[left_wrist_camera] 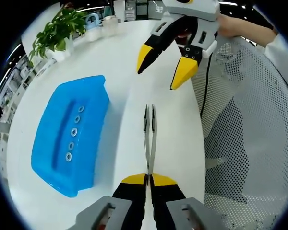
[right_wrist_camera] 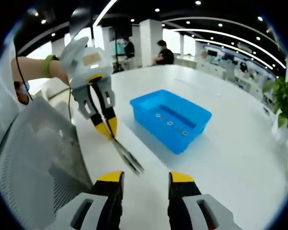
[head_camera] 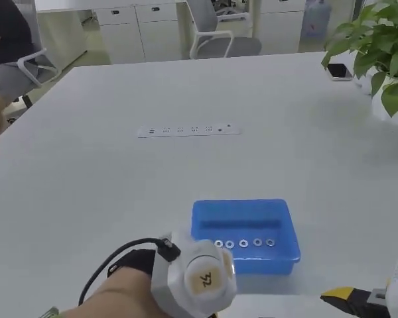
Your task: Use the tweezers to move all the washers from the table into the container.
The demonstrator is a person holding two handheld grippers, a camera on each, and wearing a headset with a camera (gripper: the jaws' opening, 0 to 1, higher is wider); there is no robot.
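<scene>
Tweezers (left_wrist_camera: 150, 139) are clamped in the shut jaws of the left gripper (left_wrist_camera: 148, 178), which is angled down at the table (head_camera: 186, 86) just beside the blue container (left_wrist_camera: 48, 167), tips run along its long side. Five washers (left_wrist_camera: 74, 132) are lined up in a row inside the container. The right gripper (left_wrist_camera: 163, 67) is held past the tweezer tips, further out from the container, jaws spread apart and empty. The left wrist is bent behind its gripper.
</scene>
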